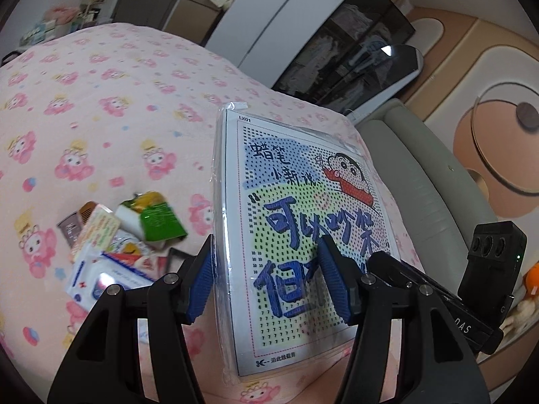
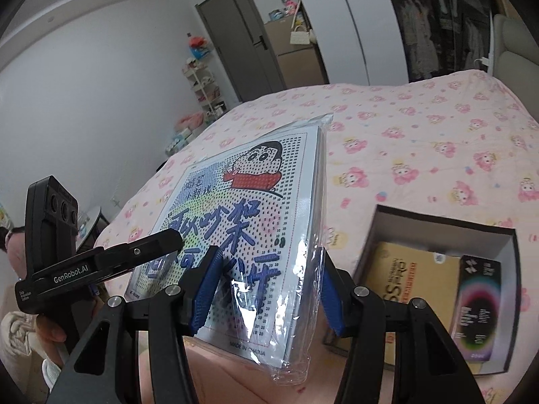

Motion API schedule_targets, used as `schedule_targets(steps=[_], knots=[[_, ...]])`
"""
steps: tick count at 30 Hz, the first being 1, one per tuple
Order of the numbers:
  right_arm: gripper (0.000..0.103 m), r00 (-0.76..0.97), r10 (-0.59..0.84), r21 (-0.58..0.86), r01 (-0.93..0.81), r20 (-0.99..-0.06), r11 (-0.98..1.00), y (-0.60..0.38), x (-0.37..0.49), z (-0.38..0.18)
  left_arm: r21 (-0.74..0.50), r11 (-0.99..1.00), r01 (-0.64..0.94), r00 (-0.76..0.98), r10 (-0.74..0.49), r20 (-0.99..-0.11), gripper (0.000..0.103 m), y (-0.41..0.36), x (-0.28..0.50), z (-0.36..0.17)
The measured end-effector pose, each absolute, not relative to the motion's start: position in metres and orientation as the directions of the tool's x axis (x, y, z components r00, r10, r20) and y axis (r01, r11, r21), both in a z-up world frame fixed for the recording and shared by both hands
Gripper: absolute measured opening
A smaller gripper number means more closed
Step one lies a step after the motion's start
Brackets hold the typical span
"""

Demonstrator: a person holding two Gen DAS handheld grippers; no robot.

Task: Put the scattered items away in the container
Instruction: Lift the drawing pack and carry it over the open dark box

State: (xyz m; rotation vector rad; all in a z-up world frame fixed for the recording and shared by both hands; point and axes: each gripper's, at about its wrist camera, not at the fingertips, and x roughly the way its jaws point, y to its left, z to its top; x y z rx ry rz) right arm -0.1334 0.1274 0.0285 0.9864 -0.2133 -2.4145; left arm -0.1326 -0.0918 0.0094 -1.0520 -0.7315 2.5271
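A flat craft kit in clear plastic wrap (image 1: 296, 208), printed with a cartoon boy and blue Chinese characters, is held above the pink bed. My left gripper (image 1: 269, 282) is shut on one edge of it, blue pads on both faces. My right gripper (image 2: 266, 286) is shut on the opposite edge of the same kit (image 2: 242, 222). An open dark box (image 2: 438, 289) lies on the bed to the right, holding a yellow box and a black box. A pile of small packets (image 1: 118, 239) lies on the bed at the left.
The bed has a pink cartoon blanket (image 1: 101, 118). A grey padded headboard (image 1: 421, 175) stands at the right in the left wrist view. A wardrobe (image 2: 438, 17) and a door (image 2: 242, 33) are beyond the bed.
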Motion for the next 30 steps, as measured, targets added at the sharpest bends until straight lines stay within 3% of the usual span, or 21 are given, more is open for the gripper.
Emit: schedule_targets(steps=[12,30], knots=[[0.051,-0.680,-0.401,0.325,0.246,-0.614,-0.913,0.226,-0.145,0.016,-0.560,-0.803,-0.206,-0.572,0.563,-0.597,0.060,0.017,-0.189,-0.009],[0.051,-0.591,-0.354,0.388,0.074,-0.725,-0.919,0.308,-0.189,-0.090,-0.539,-0.825,-0.171,-0.394,0.559,-0.730,0.061,0.100,-0.236,-0.113]])
